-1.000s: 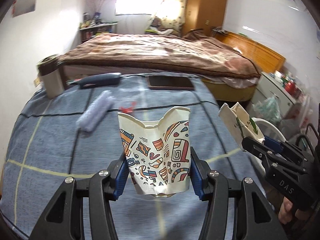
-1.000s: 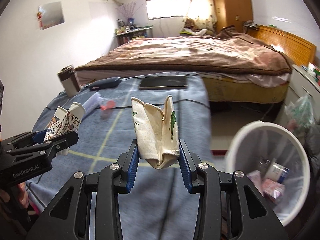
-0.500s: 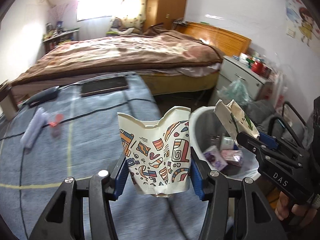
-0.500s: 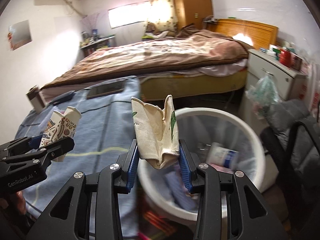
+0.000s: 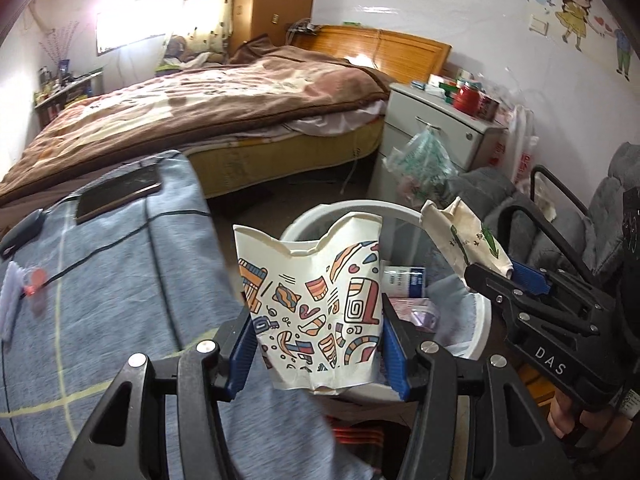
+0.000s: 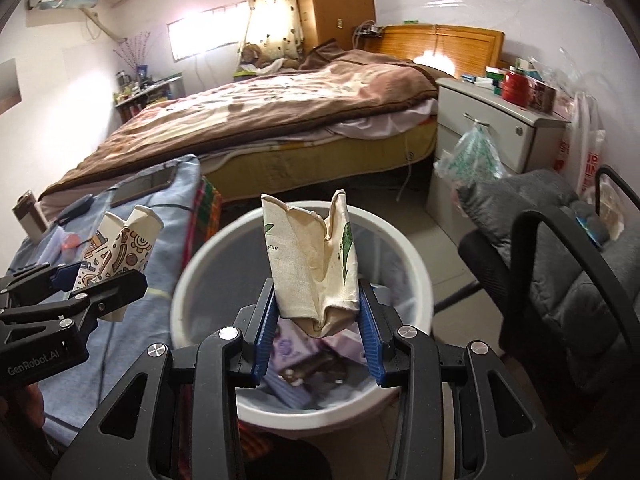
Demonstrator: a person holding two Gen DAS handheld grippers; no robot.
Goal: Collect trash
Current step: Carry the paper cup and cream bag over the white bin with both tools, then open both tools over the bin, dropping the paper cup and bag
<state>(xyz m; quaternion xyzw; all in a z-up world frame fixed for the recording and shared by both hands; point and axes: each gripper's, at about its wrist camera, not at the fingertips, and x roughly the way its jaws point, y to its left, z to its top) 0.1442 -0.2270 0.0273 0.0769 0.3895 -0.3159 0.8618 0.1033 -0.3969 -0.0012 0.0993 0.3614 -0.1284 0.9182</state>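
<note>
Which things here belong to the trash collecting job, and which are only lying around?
Belongs to the job:
- patterned paper cup in left gripper
- crushed white cup in right gripper
- white trash bin

Just lying about:
- phone on the blue cloth
- red jar
- grey chair

bin: contents blurred, partly behind crumpled cup, items unidentifiable | patterned cup: hides bin's near wall | tabletop: left side cut by frame edge | hand: mostly behind right gripper
</note>
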